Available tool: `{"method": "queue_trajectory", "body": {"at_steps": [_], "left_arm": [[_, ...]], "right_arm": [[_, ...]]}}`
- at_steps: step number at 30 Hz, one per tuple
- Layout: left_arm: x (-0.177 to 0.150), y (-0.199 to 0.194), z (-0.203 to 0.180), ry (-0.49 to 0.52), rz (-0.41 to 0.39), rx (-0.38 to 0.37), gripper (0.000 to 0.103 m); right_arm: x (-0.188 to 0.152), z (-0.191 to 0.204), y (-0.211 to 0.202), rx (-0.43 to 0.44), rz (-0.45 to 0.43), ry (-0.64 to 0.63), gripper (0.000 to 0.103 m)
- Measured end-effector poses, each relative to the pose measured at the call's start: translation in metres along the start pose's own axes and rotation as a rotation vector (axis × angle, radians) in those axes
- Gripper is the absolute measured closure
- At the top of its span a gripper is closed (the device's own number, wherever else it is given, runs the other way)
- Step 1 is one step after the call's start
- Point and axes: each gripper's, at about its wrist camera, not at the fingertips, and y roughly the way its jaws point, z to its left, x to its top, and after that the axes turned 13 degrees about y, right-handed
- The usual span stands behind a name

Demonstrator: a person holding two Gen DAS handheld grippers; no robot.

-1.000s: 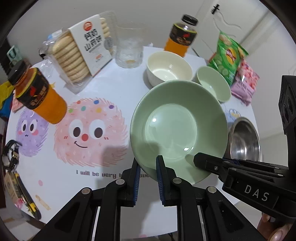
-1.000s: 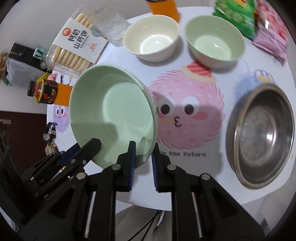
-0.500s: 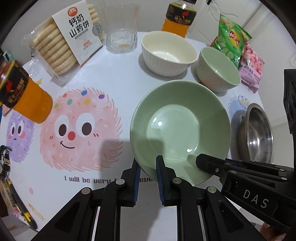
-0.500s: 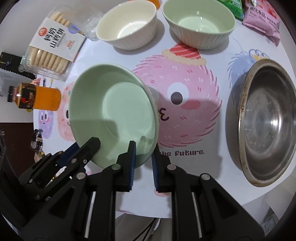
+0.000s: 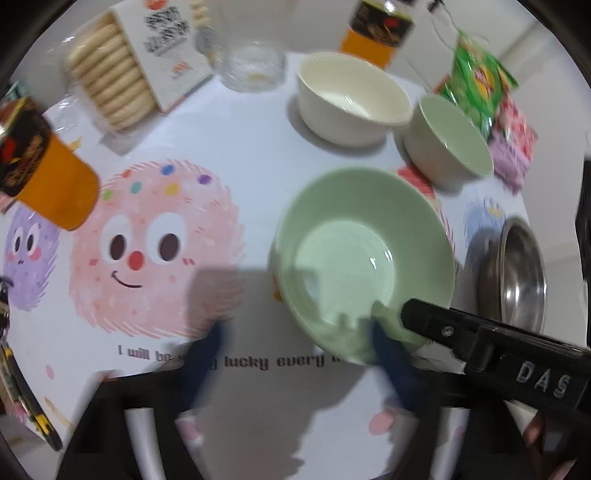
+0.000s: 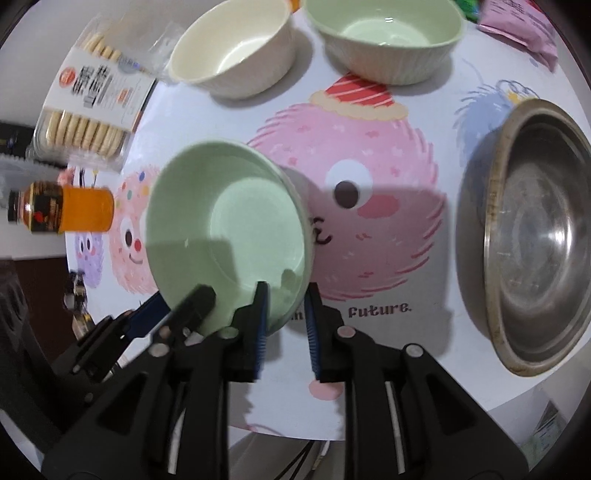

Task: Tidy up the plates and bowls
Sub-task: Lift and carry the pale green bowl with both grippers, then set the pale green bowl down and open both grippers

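A large light-green plate-bowl (image 5: pixel 364 254) (image 6: pixel 229 236) sits near the table's front. My left gripper (image 5: pixel 295 347) is open and blurred; its right finger lies at the plate's near rim and its left finger is well off to the left. My right gripper (image 6: pixel 286 310) has its jaws on either side of the plate's near right rim, with a gap showing. A cream bowl (image 5: pixel 351 98) (image 6: pixel 236 51) and a small green ribbed bowl (image 5: pixel 448 136) (image 6: pixel 384 37) stand at the back. A steel bowl (image 5: pixel 517 273) (image 6: pixel 532 236) is on the right.
A biscuit pack (image 5: pixel 129 74) (image 6: pixel 92 110), a glass (image 5: pixel 251 62), two orange drink bottles (image 5: pixel 44 166) (image 5: pixel 376 29) and snack bags (image 5: pixel 480 85) ring the cartoon tablecloth (image 5: pixel 155 251). Keys and a pen (image 5: pixel 22 398) lie at the left edge.
My left gripper has opened wide and let go of the green plate. My right gripper's jaws have spread a little around the rim. Both cameras moved lower and closer to the table.
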Motion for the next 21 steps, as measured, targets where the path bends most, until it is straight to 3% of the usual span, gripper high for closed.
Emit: {"method": "queue_trajectory", "body": {"at_steps": [1, 2, 3, 4, 12, 21], "left_arm": [[0.0, -0.005, 0.003, -0.006, -0.008, 0.006, 0.0], [0.0, -0.008, 0.004, -0.009, -0.006, 0.012, 0.0], [-0.001, -0.009, 0.005, -0.012, -0.004, 0.013, 0.0], [-0.003, -0.012, 0.007, -0.018, 0.002, 0.015, 0.0], [-0.011, -0.037, 0.014, -0.031, 0.009, 0.047, 0.0], [0.007, -0.072, -0.003, 0.026, -0.037, 0.051, 0.0]], "right_arm": [[0.002, -0.004, -0.005, -0.002, -0.017, 0.013, 0.047], [0.003, -0.008, -0.009, 0.012, -0.022, 0.024, 0.022], [0.004, -0.012, -0.013, 0.035, -0.026, 0.037, 0.006], [0.005, -0.014, -0.017, 0.043, -0.029, 0.043, 0.003], [0.002, -0.015, -0.048, 0.051, -0.058, 0.014, 0.001], [-0.003, -0.007, -0.095, 0.041, -0.117, -0.045, 0.001]]}}
